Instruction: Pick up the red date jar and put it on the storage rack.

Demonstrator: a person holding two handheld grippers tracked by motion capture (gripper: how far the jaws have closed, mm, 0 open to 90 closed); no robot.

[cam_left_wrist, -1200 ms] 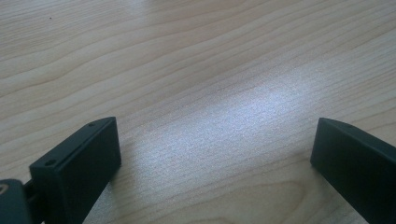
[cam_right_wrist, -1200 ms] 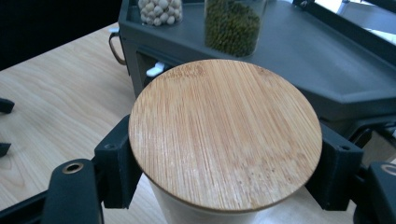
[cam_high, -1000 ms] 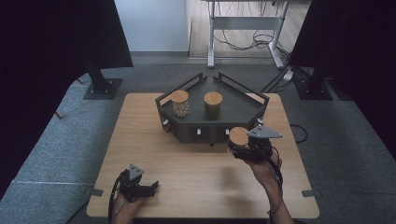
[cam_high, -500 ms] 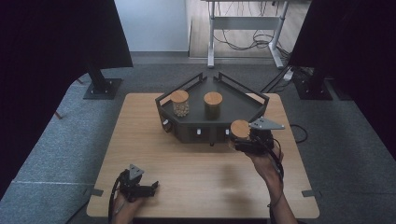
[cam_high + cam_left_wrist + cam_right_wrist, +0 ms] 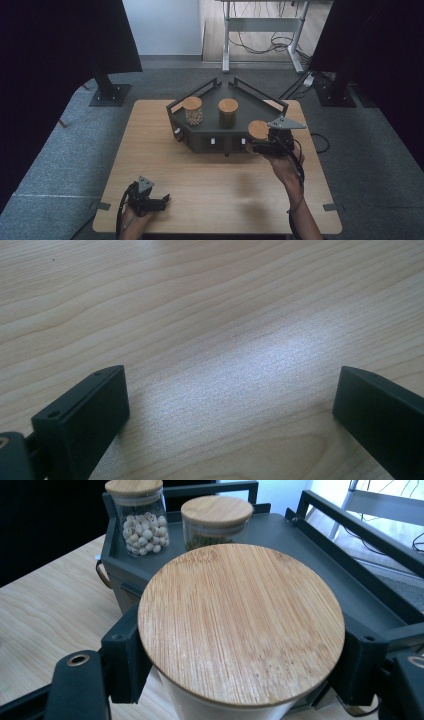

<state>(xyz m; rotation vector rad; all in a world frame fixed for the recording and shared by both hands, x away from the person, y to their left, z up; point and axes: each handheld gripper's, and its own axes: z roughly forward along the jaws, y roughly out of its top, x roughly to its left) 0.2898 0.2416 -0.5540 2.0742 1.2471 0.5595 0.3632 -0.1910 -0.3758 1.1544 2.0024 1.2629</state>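
The light wooden rectangular table carries everything. At its far side stands the dark grey angular metal tray rack with raised rails, its front edge facing the person. On its deck stand two glass jars with round bamboo lids: the clear jar of pale round beads toward the left and the jar of dark green filling just right of it, the two apart from each other.

The third jar, a white-bodied jar with a wide round bamboo lid, is at the rack's front right corner, clamped between the black jaws of the right gripper; the pads press on it from both sides just under the lid, and it is upright.

The left gripper sits low at the table's near left edge, well apart from the rack, its jaws spread wide over bare wood with nothing between them
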